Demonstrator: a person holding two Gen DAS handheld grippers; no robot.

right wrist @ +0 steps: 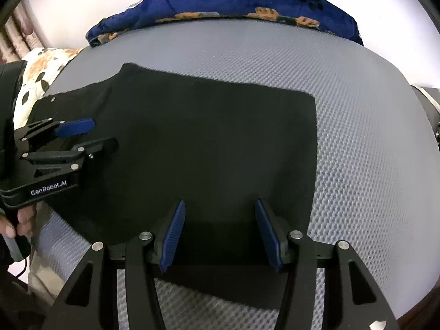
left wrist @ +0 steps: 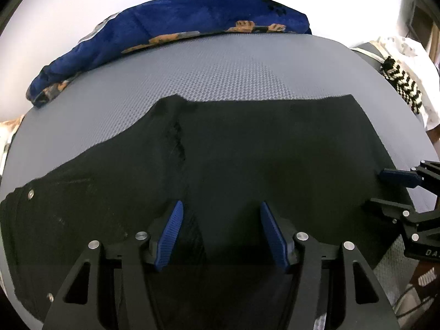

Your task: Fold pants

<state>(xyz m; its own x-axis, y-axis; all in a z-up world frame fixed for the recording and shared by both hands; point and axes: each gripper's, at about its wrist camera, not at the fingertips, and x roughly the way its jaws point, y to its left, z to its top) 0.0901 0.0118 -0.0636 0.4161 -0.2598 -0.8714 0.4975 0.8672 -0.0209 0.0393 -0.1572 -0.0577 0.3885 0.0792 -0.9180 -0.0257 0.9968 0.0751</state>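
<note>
Both your left tool (left wrist: 221, 233) and right tool (right wrist: 220, 232) hang open over the black pants (right wrist: 192, 143), seemingly untouched; grab one layer and the fold skews.

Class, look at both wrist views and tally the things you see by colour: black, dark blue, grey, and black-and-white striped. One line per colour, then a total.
Black: 3, the pants, the left gripper, the right gripper
Dark blue: 1, the blanket with orange prints
Grey: 1, the textured mat
Black-and-white striped: 1, the knitted item
Total: 6
</note>
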